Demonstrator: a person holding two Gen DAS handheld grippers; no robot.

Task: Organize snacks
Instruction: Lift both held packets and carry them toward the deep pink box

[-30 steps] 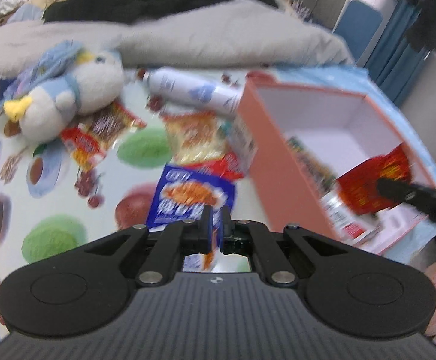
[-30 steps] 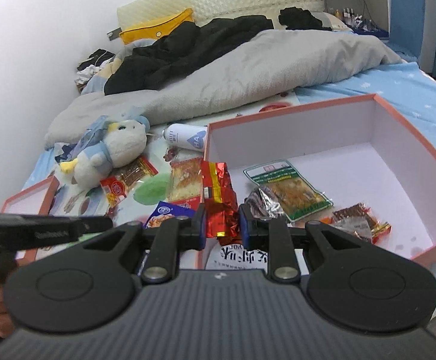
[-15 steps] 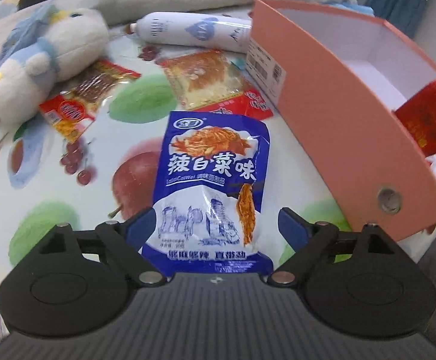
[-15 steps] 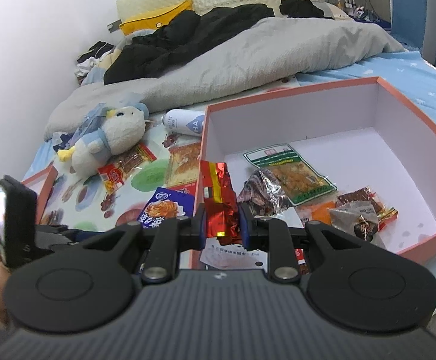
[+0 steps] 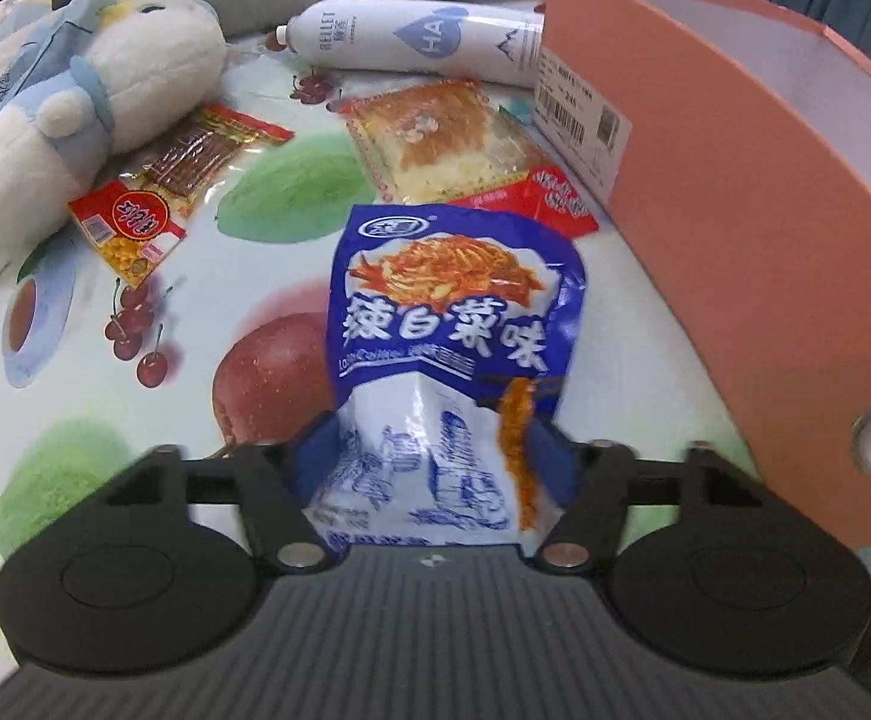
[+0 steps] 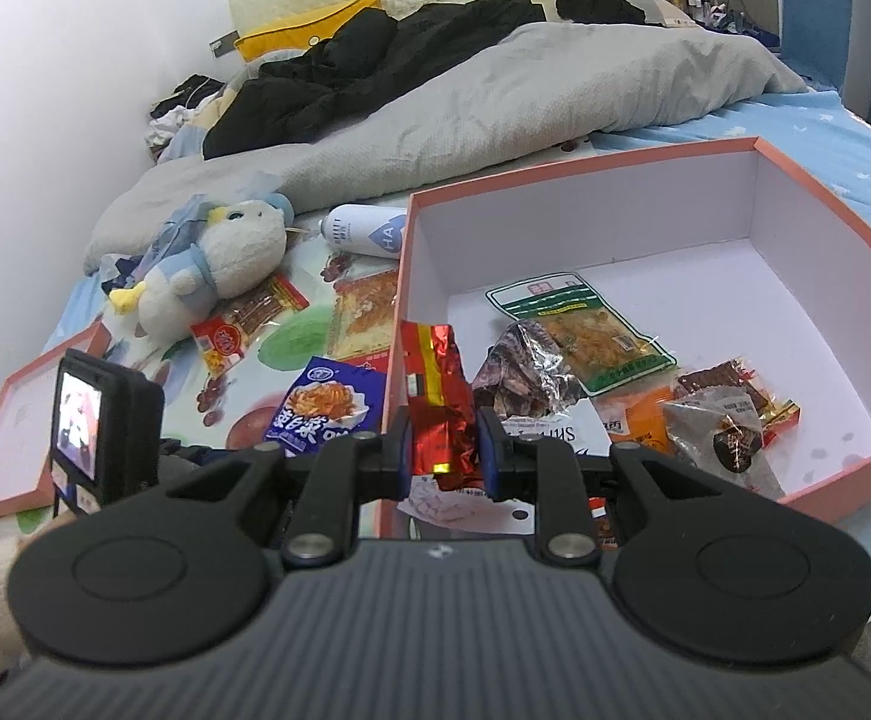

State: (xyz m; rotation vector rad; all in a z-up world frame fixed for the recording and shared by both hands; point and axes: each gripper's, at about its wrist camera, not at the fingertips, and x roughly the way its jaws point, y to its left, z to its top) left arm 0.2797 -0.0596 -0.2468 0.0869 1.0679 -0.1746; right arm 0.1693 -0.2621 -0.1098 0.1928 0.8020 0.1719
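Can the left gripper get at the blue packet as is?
Probably yes. The blue packet lies free on the sheet, nothing over it, and the left gripper already has it between its closing jaws.

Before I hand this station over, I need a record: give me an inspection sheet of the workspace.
Surface: fruit-print sheet on a bed.
Job's things: blue snack packet on the sheet; salmon box holds several packets; two more packets beside the box.
Clutter: plush penguin, white spray can, box lid.
Grippers: left gripper closing around the blue packet's near end, which already buckles; right gripper shut on red foil packet.
Cables: nothing seen.
Surroundings: grey duvet, dark clothes, white wall.
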